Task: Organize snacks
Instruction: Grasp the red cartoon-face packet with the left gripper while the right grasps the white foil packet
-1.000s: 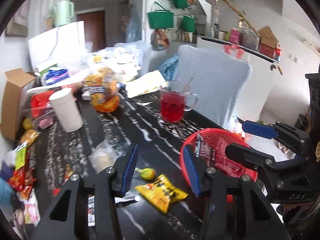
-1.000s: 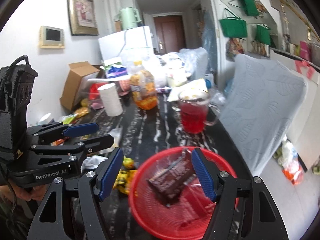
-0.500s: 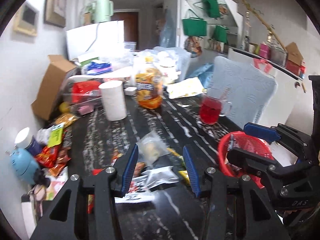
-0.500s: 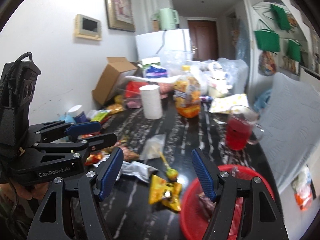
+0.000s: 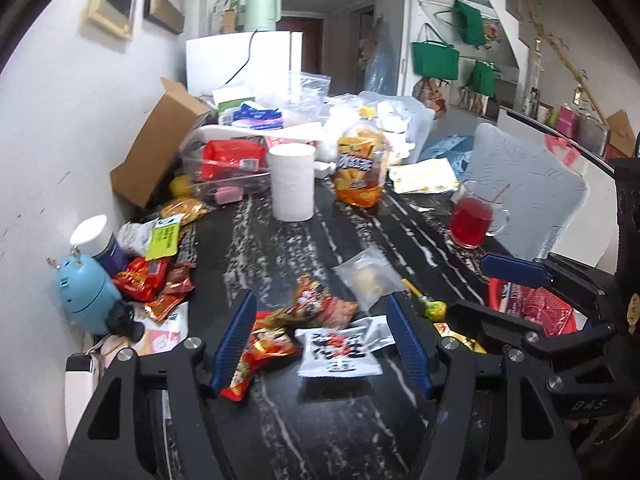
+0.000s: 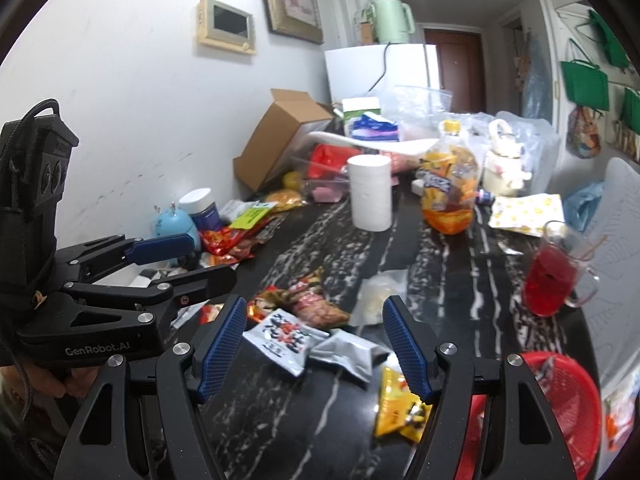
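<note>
- My left gripper (image 5: 322, 346) is opening its jaws at this moment. A second ago they stood close together above the table beside the red basket; now they are spread apart, and nothing is pinched between them.
- Both of my hands have swung away from the red basket (image 6: 560, 396) toward the loose snacks. Before, the basket filled the middle of the right view, with a dark packet lying in it; now it sits at the lower right edge, partly cut off.
- In front of the left jaws, on the black marbled table (image 5: 288, 248), lie a white packet with black writing (image 5: 340, 354) and a red packet (image 5: 266, 346) — neither is touched yet. The red one lies just beside the left pad, the white one more toward the middle.
- My right gripper (image 6: 316, 350) has not changed its opening: the jaws are spread as before and hold nothing. Between them in the right view I see the same white packet (image 6: 286, 340) and a silver packet (image 6: 346, 354), with a yellow packet (image 6: 396, 404) near the right pad, close to the basket.
- I judge that one drop into the basket is finished and the next pick is starting — most likely the white packet, since it lies in line with my left jaws.
- Many snacks are still spread out: more packets at the wall side (image 5: 156, 276) and a clear bag (image 5: 370, 280) further in. So the task is far from done.
</note>
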The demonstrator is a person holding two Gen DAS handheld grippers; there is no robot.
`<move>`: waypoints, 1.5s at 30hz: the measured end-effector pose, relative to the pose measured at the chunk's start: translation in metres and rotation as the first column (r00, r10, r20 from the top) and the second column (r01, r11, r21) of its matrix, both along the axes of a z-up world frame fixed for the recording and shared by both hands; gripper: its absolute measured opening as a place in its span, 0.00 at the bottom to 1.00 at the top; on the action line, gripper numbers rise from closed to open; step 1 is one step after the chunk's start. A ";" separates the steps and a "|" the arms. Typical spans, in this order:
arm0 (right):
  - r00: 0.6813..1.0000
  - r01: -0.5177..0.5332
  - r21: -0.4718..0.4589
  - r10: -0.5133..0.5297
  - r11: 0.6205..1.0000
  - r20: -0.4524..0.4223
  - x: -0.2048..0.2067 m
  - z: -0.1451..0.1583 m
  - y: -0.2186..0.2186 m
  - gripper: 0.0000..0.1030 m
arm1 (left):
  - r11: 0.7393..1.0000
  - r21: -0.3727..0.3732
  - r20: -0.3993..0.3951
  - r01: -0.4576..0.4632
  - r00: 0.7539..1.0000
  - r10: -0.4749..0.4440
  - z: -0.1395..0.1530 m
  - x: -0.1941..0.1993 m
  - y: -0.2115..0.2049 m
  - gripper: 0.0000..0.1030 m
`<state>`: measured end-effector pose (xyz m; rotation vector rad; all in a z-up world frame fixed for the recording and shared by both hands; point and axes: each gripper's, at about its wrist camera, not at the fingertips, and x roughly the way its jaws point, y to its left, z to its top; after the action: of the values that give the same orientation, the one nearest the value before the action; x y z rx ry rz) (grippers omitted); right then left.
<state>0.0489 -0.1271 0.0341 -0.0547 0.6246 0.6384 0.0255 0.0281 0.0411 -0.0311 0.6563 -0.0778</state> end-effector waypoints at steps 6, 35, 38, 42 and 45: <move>0.999 -0.023 -0.014 0.023 1.000 -0.032 0.013 -0.010 0.020 0.69 | 0.999 0.010 -0.030 -0.034 0.999 0.035 -0.011 0.004 0.021 0.64; 0.976 -0.001 -0.113 -0.023 0.994 -0.214 0.064 -0.074 0.048 0.69 | 0.992 -0.103 -0.285 -0.072 0.958 0.040 -0.101 0.056 0.064 0.64; 0.969 0.029 -0.125 -0.058 0.992 -0.238 0.069 -0.083 0.042 0.69 | 0.992 -0.098 -0.308 -0.081 0.950 0.047 -0.109 0.059 0.065 0.64; 0.959 0.064 -0.130 -0.097 0.989 -0.268 0.072 -0.093 0.036 0.69 | 0.994 -0.074 -0.323 -0.086 0.945 0.058 -0.116 0.061 0.064 0.64; 0.950 0.088 -0.133 -0.123 0.987 -0.288 0.075 -0.099 0.031 0.69 | 0.994 -0.065 -0.327 -0.085 0.943 0.059 -0.119 0.060 0.064 0.64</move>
<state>0.1235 -0.0963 -0.0645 -0.0368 0.9490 0.5079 0.0854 0.0923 -0.0777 -0.1464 0.9811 -0.0272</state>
